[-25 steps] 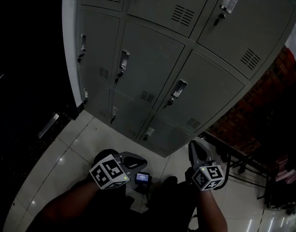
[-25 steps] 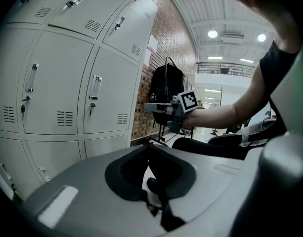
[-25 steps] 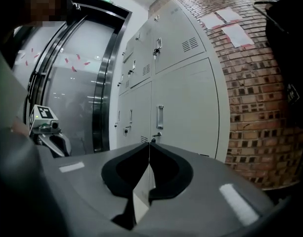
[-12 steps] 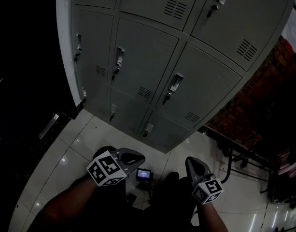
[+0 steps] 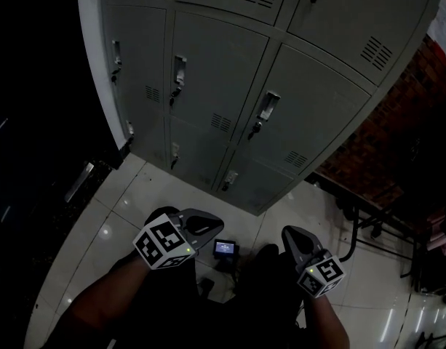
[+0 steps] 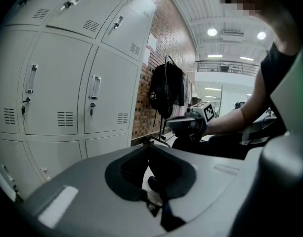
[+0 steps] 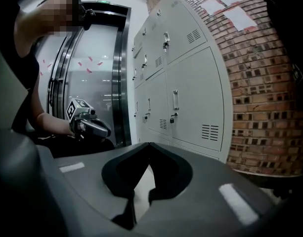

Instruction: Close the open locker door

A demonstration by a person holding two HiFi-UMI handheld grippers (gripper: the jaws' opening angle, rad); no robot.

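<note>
Above a pale tiled floor, the left gripper and right gripper hang low, well short of the grey lockers. Each has its jaws pressed together on nothing. Every locker door in view sits flush with its neighbours.

Left gripper and right gripper point forward side by side, both jaws together.
</note>
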